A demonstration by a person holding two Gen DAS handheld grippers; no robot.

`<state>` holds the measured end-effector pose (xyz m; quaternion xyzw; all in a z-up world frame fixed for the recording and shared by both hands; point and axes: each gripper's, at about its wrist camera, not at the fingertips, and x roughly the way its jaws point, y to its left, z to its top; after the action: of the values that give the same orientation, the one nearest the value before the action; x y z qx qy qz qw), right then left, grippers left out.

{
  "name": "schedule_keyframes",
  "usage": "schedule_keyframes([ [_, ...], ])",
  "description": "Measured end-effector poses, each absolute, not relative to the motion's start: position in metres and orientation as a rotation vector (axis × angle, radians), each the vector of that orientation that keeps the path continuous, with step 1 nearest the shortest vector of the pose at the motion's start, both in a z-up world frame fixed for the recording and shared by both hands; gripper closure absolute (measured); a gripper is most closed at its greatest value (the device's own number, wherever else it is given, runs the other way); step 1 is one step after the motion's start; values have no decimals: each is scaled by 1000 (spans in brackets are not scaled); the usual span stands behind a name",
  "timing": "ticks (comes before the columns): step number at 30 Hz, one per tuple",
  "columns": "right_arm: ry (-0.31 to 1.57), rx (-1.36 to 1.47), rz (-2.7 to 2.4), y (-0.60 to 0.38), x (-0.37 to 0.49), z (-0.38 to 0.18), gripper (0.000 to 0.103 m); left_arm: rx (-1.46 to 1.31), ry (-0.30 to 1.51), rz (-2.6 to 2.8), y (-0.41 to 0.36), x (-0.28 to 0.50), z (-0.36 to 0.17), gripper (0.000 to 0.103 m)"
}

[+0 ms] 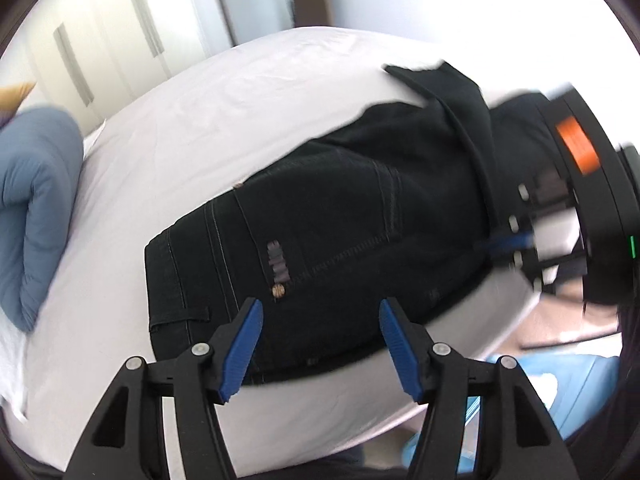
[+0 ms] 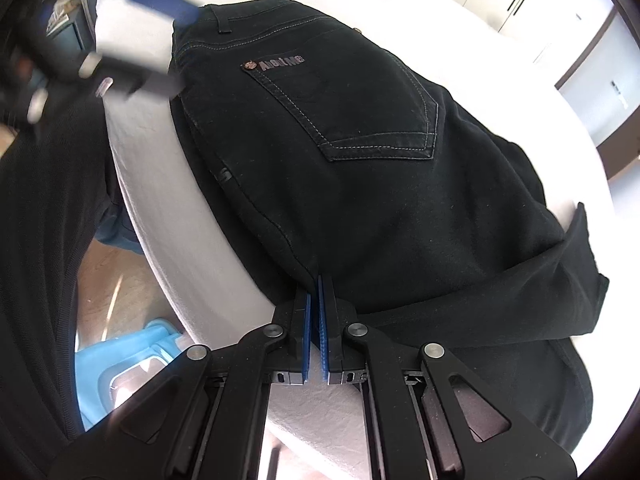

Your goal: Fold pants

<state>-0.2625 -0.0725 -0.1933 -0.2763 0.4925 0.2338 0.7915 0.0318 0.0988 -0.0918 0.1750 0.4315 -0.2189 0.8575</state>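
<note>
The black pants (image 2: 340,152) lie on the white bed (image 1: 192,128), folded lengthwise with a back pocket (image 2: 360,116) facing up, and their near long edge runs just inside the mattress edge. In the left wrist view the waistband sits toward 7 o'clock and the legs run toward 2 o'clock, where a flap of fabric is turned over.

The left gripper (image 1: 320,312) hangs over the waistband with its blue pads (image 1: 244,344) spread wide — nothing is between them. The right gripper (image 2: 315,292) is pinched closed at the pants' near edge; the fabric appears to be caught at the pad tips, though the dark cloth makes that hard to confirm.

Bare sheet lies open from 9 to 12 o'clock of the pants in the left view, bounded by a folded blue blanket (image 1: 32,208) at 9 o'clock. Beyond the bed's near edge, toward 7 o'clock in the right view, a light blue bin (image 2: 128,356) stands on the floor — its contents cannot be made out.
</note>
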Motion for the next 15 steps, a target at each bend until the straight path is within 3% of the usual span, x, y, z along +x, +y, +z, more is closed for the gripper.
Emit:
schedule_keyframes([
  [3,1044,-638,480,-67,-267,-194,100,303,959,-430,94,58,-103,40],
  [5,1036,-653,476,-66,-269,-194,100,266,1020,-403,93,76,-118,55],
  [7,1026,-674,472,-65,-272,-192,100,255,1113,-376,93,90,-139,62],
  [15,982,-783,443,-52,-285,-194,100,256,1134,-353,98,92,-147,59],
])
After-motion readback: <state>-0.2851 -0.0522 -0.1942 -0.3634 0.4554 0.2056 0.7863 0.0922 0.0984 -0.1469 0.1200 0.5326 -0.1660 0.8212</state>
